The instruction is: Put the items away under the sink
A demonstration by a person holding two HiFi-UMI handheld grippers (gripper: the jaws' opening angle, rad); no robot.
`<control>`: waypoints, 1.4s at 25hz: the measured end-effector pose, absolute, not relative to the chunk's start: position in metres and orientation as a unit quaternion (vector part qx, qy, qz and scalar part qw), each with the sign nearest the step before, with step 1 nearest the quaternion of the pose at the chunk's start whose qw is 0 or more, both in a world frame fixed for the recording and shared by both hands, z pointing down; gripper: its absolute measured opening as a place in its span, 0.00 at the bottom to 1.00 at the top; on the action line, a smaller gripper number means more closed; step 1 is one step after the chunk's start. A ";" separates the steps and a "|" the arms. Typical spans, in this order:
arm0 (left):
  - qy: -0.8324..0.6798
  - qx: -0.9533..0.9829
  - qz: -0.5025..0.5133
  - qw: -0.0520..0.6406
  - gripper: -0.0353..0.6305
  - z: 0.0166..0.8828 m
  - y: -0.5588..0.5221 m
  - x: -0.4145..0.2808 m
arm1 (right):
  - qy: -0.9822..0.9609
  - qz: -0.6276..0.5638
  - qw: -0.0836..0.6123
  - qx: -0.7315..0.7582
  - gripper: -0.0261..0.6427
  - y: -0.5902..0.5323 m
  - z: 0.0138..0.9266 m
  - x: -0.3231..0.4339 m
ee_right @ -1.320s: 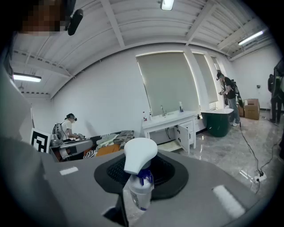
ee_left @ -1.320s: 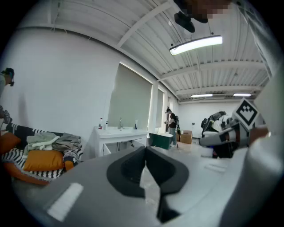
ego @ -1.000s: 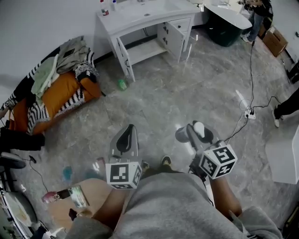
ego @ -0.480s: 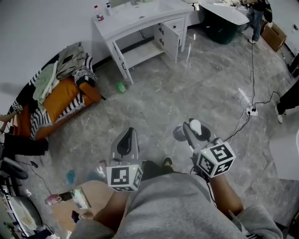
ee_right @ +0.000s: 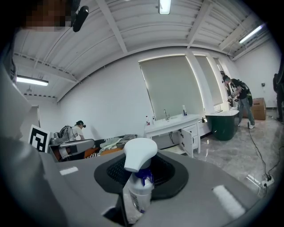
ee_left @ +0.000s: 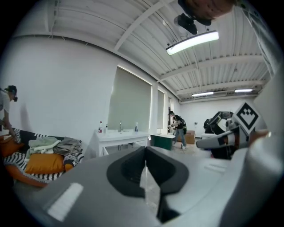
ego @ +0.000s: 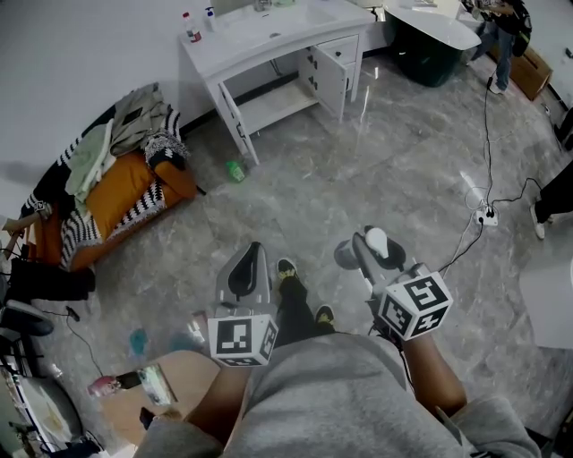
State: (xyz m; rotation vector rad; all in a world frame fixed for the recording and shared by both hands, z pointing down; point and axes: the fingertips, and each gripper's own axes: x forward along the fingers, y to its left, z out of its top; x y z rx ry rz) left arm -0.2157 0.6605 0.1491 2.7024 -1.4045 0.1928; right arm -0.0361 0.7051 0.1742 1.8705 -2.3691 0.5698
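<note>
White-capped spray bottle (ee_right: 139,175) stands pinched in the jaws of the right gripper (ego: 365,257), well apart from the open cabinet (ego: 279,97) under the sink (ego: 269,27); the left gripper (ego: 247,274) has its jaws pressed together on nothing. A loose pinch could let the top-heavy bottle tip out on the way there, and the green item (ego: 235,167) on the floor beside the cabinet could catch a foot.

Head view steeply down; both gripper views level, toward sink cabinet (ego: 217,50).
</note>
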 end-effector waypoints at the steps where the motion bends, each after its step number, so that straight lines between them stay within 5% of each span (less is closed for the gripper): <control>1: -0.459 0.885 0.063 0.047 0.07 0.151 0.657 -0.216 | -0.770 0.185 0.034 0.609 0.19 0.702 0.174 -0.037; 35: -0.462 0.877 0.080 0.105 0.07 0.179 0.411 -0.249 | -0.772 0.220 0.067 0.593 0.19 0.460 0.191 -0.069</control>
